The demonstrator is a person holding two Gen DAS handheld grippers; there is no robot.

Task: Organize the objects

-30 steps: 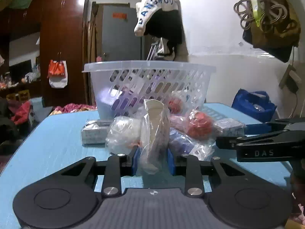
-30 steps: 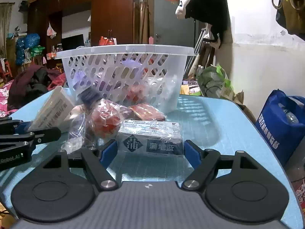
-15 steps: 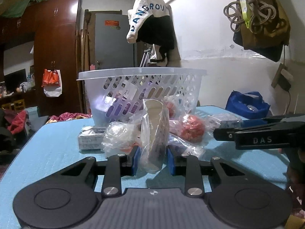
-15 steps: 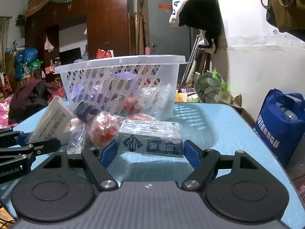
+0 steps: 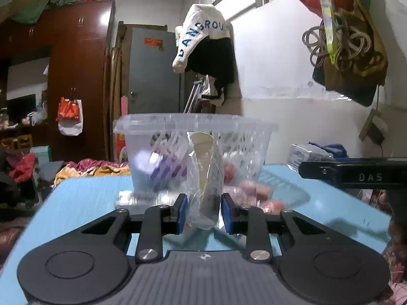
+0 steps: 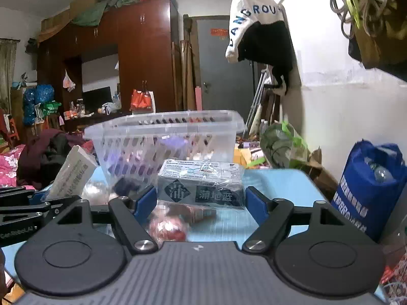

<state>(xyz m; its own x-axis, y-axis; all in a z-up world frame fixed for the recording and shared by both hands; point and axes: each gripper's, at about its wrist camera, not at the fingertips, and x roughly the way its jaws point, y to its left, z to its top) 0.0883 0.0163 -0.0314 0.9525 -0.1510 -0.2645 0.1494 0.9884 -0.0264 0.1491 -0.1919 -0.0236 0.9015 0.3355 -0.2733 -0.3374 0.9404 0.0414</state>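
Observation:
My left gripper (image 5: 203, 209) is shut on a beige box in a clear plastic bag (image 5: 204, 178), held upright and off the blue table (image 5: 84, 198). The same box (image 6: 71, 175) shows at the left of the right wrist view. My right gripper (image 6: 201, 198) is shut on a wide dark box wrapped in plastic (image 6: 199, 184), lifted above the table. A clear slotted basket (image 5: 195, 150) stands straight ahead and holds purple and red items. Several bagged red items (image 6: 168, 226) lie on the table below the boxes.
The right gripper's arm (image 5: 356, 175) crosses the right side of the left wrist view. A blue bag (image 6: 368, 190) sits off the table's right edge. Wardrobes, hung clothes and clutter fill the room behind the basket.
Both grippers have risen with their boxes, lifting them off the pile on the table. The basket now sits lower in both views, and the view is blurred from motion.

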